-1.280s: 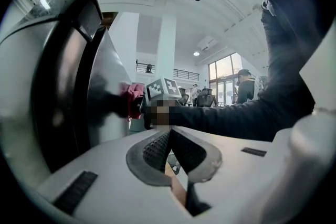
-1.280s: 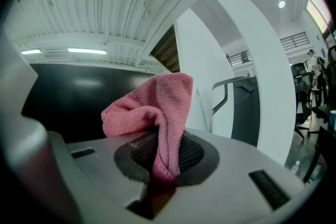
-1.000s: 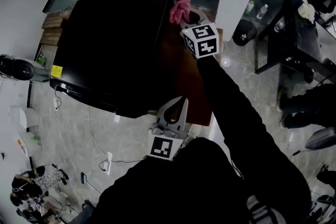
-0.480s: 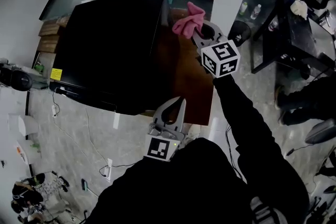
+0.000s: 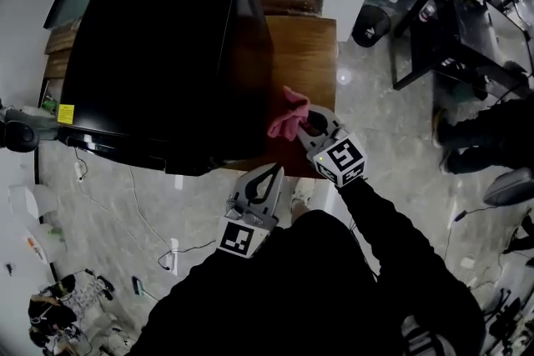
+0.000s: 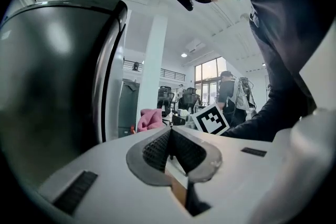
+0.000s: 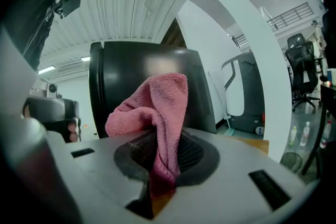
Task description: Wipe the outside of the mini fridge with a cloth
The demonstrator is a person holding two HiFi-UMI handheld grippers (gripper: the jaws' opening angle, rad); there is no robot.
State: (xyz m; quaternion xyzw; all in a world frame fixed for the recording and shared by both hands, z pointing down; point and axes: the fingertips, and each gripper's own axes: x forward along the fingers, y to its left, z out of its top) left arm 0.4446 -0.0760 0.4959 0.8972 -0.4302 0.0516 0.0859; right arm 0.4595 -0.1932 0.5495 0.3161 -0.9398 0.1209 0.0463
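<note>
Right gripper [image 5: 305,124] pinches pink cloth [image 5: 286,114], seemingly against mini fridge [image 5: 158,54] side. Left gripper [image 5: 269,175] closed, empty. Risk: wiping friction drags cloth free.

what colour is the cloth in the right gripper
Pink; the cloth shows best in the right gripper view.

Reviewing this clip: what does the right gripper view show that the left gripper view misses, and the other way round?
Only the right gripper view shows the right gripper shut on the pink cloth, pinched between its jaws. Only the left gripper view shows the left gripper shut with nothing between its jaws, plus the marker cube of the other gripper. Both show the pink cloth and the black mini fridge.
</note>
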